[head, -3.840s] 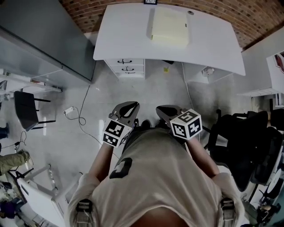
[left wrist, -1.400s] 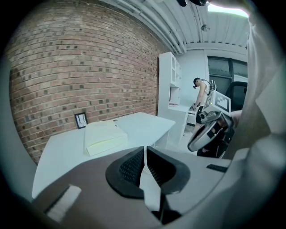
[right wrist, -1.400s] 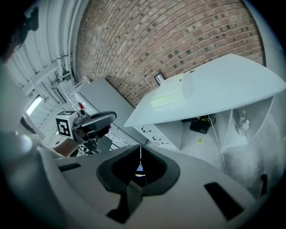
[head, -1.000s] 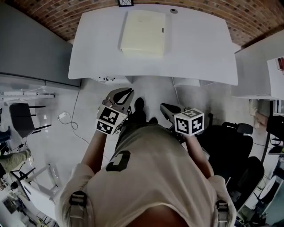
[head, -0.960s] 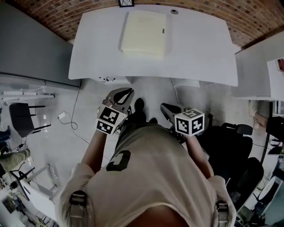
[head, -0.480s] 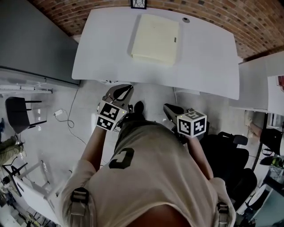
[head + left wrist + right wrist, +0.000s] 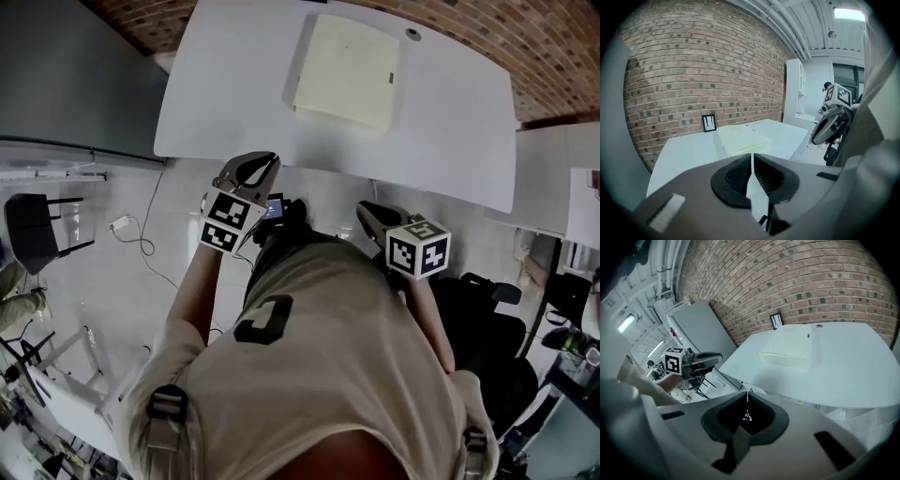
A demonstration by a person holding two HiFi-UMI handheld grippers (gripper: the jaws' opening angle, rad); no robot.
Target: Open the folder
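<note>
A: Where is the folder noted?

B: A pale yellow folder (image 7: 345,70) is seen lying flat and closed on the white table (image 7: 450,131). It is placed toward the far side, near the brick wall (image 7: 693,70).

A: State of the left claw?

B: The left claw (image 7: 752,158) is held with its jaws pressed together, and nothing is gripped between them. It is held by the table's near edge. The folder is seen ahead of it, across bare tabletop, well apart from the tips.

A: And the right claw?

B: The right claw (image 7: 747,392) is likewise closed and empty. It is held short of the near edge, and the folder is seen ahead and to the right of its tips, well apart.

A: Relation overall?

B: Both claws are pointed toward the table, one on either side of the person's body. The folder is touched by neither.
</note>
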